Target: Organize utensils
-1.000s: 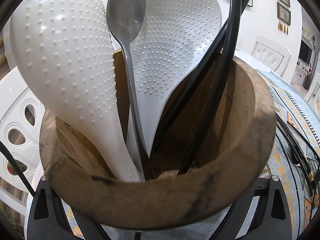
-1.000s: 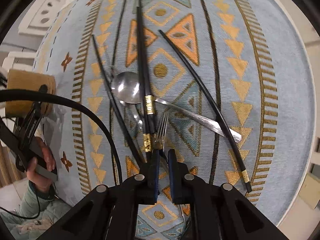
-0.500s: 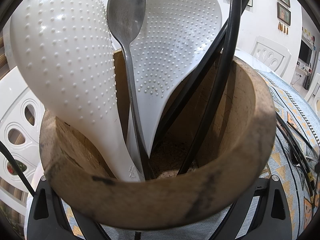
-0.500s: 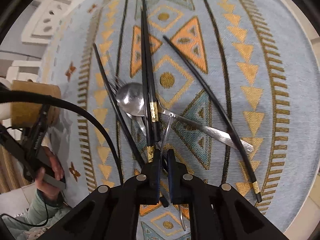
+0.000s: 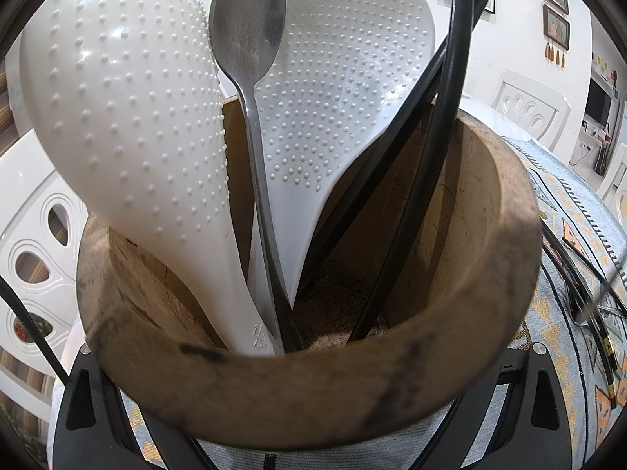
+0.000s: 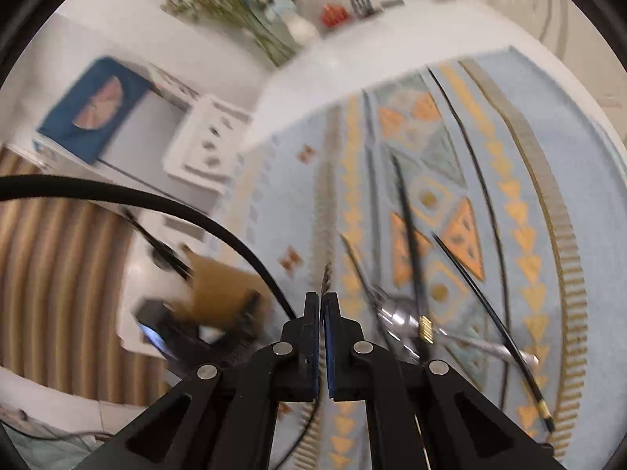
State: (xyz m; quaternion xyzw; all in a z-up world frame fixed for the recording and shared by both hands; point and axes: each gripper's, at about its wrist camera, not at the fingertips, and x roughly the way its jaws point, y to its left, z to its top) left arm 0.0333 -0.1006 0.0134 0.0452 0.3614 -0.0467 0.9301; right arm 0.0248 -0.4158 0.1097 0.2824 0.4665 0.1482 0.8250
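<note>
Fork (image 6: 326, 274), thin steel, tines poking at 12 o'clock, is sitting clenched in right gripper (image 6: 322, 298); left gripper (image 5: 298, 423) is gripping wooden holder (image 5: 313, 387).

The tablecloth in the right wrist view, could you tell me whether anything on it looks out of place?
Yes: chopsticks lie scattered at crossing angles over a spoon on the tablecloth, loose rather than standing in the wooden holder.
</note>
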